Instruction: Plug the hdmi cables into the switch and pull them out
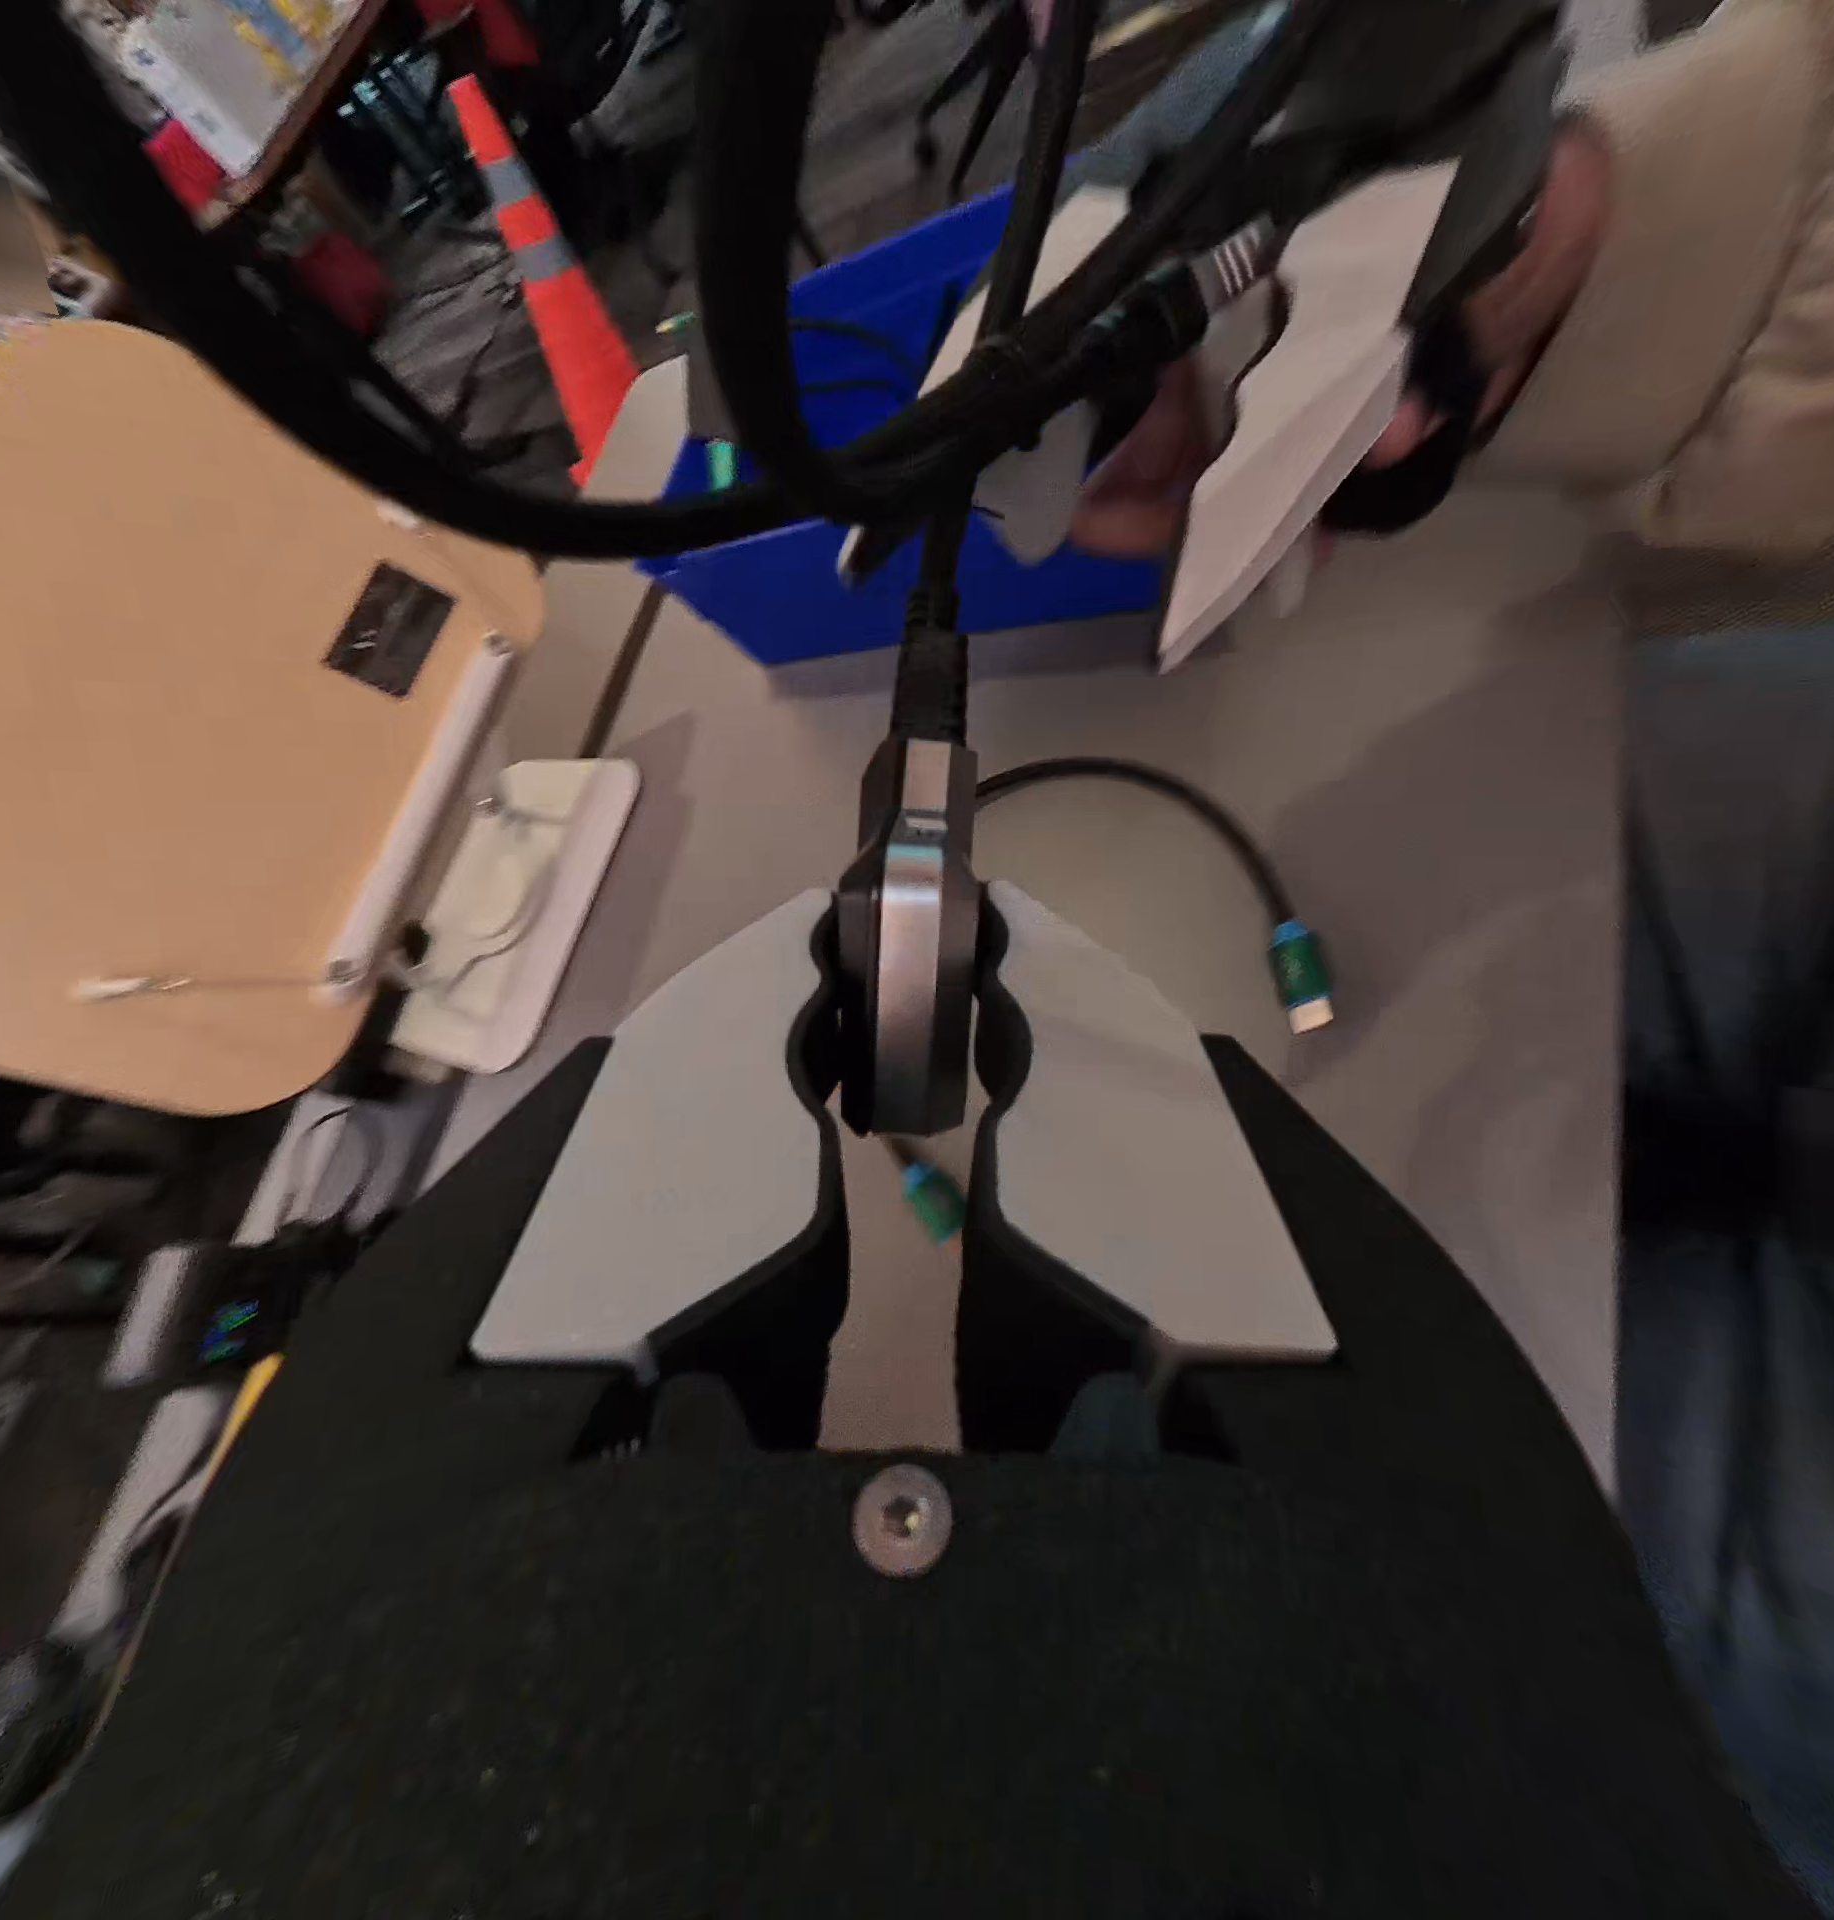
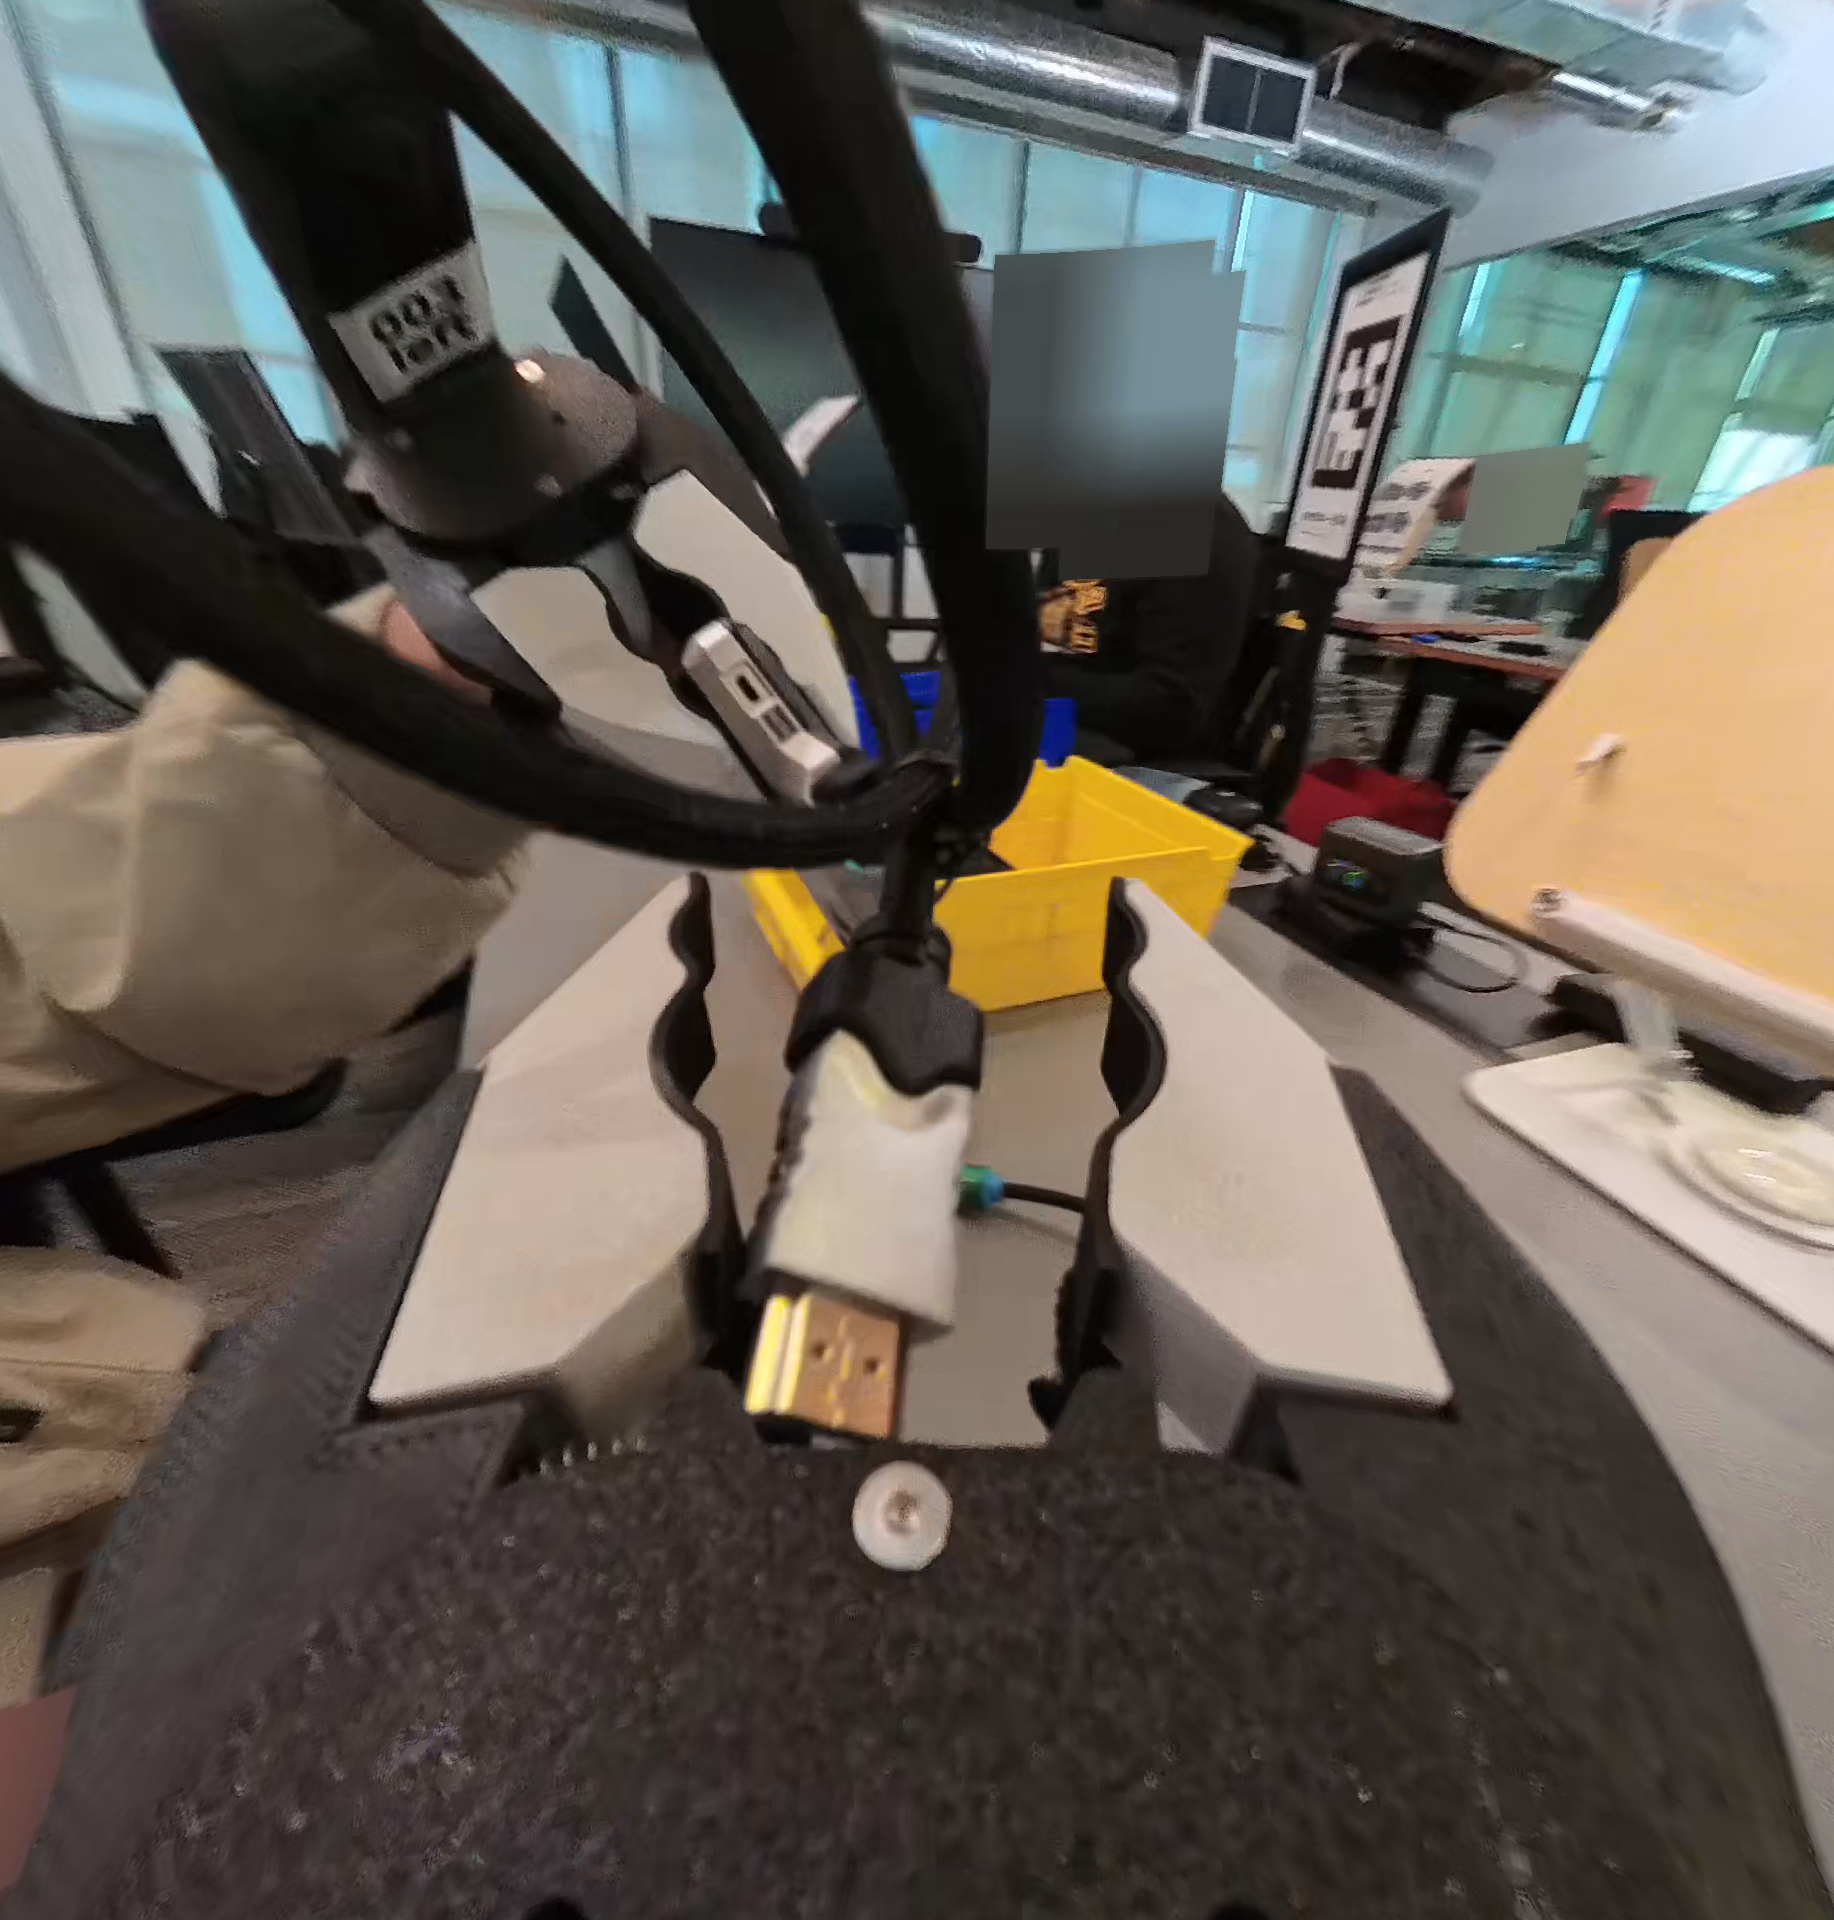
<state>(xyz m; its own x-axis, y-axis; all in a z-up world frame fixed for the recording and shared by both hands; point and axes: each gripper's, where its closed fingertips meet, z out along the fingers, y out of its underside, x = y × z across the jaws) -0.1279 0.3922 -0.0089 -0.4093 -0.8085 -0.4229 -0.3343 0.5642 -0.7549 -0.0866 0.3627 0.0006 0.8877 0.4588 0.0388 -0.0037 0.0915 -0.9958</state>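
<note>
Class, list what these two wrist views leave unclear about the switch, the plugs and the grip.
- Left wrist view: the switch shows edge-on, its lower end behind the left gripper fingers.
- Right wrist view: whether the right gripper touches the taped HDMI plug; depth is unclear.
- Left wrist view: green-tipped plug, blurred and partly hidden.

A grey table [image 2: 1671, 1558] fills the lower right of the right wrist frame, with a yellow bin [image 2: 1079, 883] at centre. Tall windows [image 2: 1671, 343] run across the top, letting in cool daylight, under a silver duct [image 2: 1100, 73] with a vent. A tan curved board [image 2: 1702, 727] stands at right. In the left wrist frame, an orange cone [image 1: 549, 260] stands upper left on dark floor, beside a blue bin [image 1: 892, 582] at upper centre.
</note>
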